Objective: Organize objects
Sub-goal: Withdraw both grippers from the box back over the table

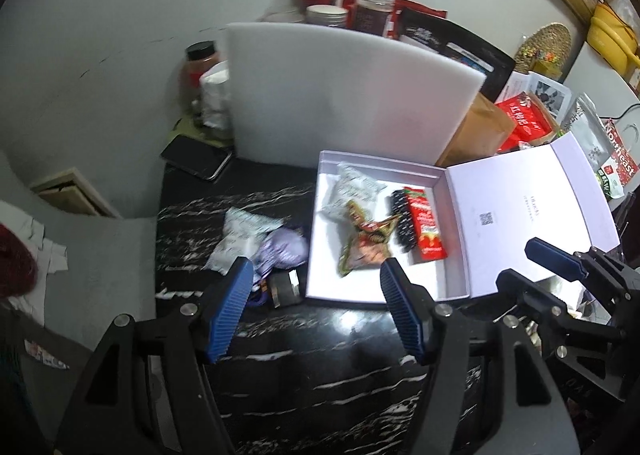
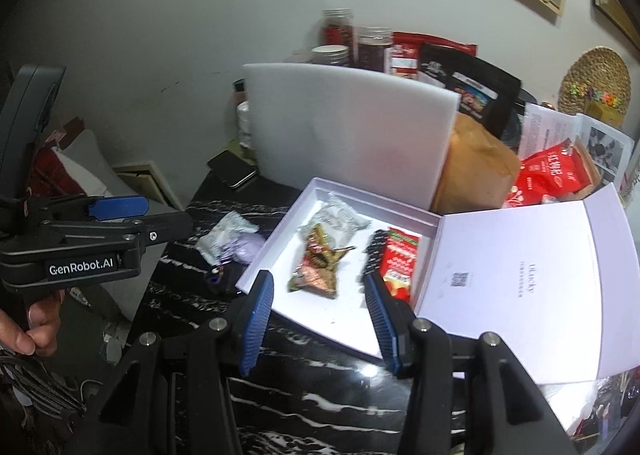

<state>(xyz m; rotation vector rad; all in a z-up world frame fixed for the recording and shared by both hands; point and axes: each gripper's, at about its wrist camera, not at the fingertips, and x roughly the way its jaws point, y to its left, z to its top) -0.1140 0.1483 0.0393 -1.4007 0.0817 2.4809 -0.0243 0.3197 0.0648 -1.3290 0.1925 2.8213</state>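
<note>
The black table (image 1: 320, 367) with white streaks lies under both your tools. Ahead of the fingers stands a big white foam board (image 1: 344, 95), with jars and bags packed behind it.

Next biggest is the white box (image 1: 372, 287). It lies just past your fingers with its lid (image 1: 520, 211) flipped open to the right. Four things lie inside it: a white packet (image 1: 352, 187) at the far end, a brown and gold snack bag (image 1: 366, 243) in the middle, a red packet (image 1: 426, 227) on the right, and a black comb-like thing (image 1: 402, 219) between the snack bag and the red packet.

So I think you are partway through filling the box. Some things are not in yet. Left of the box, on the table, lie another white packet (image 1: 244, 235) and a purple bag (image 1: 282, 249), touching each other. A small dark thing (image 1: 286, 287) lies just in front of them, too blurry to name.

Your left gripper (image 1: 316, 303) is wide open and holds nothing. The purple bag and the small dark thing sit just past its left finger. Your right gripper (image 2: 320, 307) is wide open and empty too. It is over the near edge of the box, with the snack bag showing between its fingers.

For the next move, I think the left tool should go a bit left and forward. Put its fingers on each side of one thing in the pile, the purple bag or the white packet. Then squeeze softly, because the bags are soft and crinkly. Take only one, since the two touch.
</note>
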